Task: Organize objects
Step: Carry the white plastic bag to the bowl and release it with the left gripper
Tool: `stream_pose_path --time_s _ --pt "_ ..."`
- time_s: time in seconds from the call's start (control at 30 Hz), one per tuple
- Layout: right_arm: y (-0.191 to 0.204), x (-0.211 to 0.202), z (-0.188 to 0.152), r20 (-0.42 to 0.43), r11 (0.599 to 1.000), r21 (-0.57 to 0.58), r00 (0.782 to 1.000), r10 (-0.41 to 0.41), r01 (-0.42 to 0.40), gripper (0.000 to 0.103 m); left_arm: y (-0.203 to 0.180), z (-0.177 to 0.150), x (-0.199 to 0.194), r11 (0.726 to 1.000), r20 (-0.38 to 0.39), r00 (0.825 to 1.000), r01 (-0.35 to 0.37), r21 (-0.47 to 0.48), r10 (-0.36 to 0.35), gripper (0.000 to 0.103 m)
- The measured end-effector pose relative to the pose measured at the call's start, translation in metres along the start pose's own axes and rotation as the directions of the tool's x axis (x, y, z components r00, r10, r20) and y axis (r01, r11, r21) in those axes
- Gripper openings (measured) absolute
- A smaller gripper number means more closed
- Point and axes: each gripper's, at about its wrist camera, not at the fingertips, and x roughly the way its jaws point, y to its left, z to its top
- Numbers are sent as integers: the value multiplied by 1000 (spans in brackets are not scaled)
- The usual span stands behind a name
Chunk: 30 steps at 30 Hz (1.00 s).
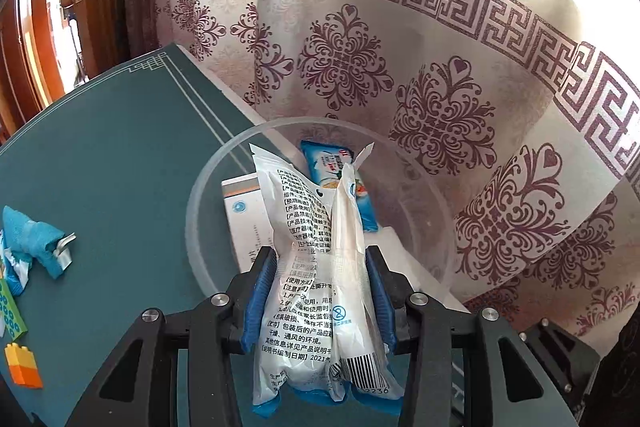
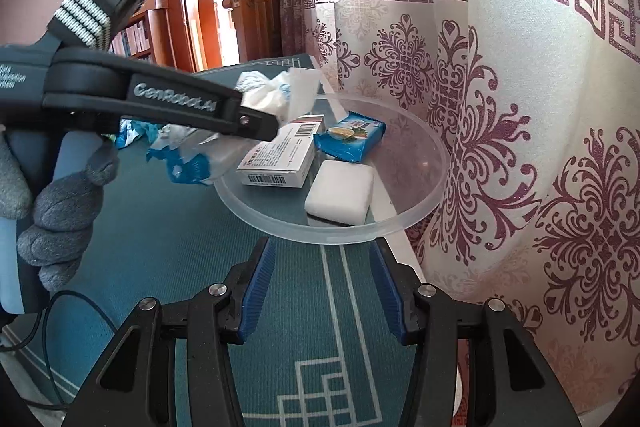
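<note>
left gripper (image 1: pixel 320 291) pinching white packet (image 1: pixel 304 267) | clear bowl (image 1: pixel 208 179) beyond | curtain (image 1: pixel 440 87) behind

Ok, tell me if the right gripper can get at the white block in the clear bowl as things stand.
Probably yes. The right gripper is open and holds nothing, and the white block lies uncovered at the near side of the clear bowl. The left gripper with its white packet hangs over the far-left rim, off that path.
</note>
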Motion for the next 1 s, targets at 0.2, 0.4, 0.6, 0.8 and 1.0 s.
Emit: stream_pose_path --time_s 0.2,0.4,0.6,0.8,1.0 --pt "2 3 -6 -33 1000 -8 999 29 -29 51 -14 17 23 997 -60 995 77 15 -76 48" --pt "-1 3 -8 -40 999 6 998 46 -45 51 -30 35 33 994 -67 992 107 22 -105 48" --pt "-3 2 -9 -44 998 10 997 57 -57 51 -32 41 42 987 -68 985 155 -50 -158 72" --pt "-5 -2 -10 -36 998 15 998 56 -56 51 -20 37 45 988 -68 988 131 -79 -137 75" --pt "-4 -5 -11 -34 999 8 998 52 -52 51 -13 34 40 993 -54 993 103 -63 -106 75"
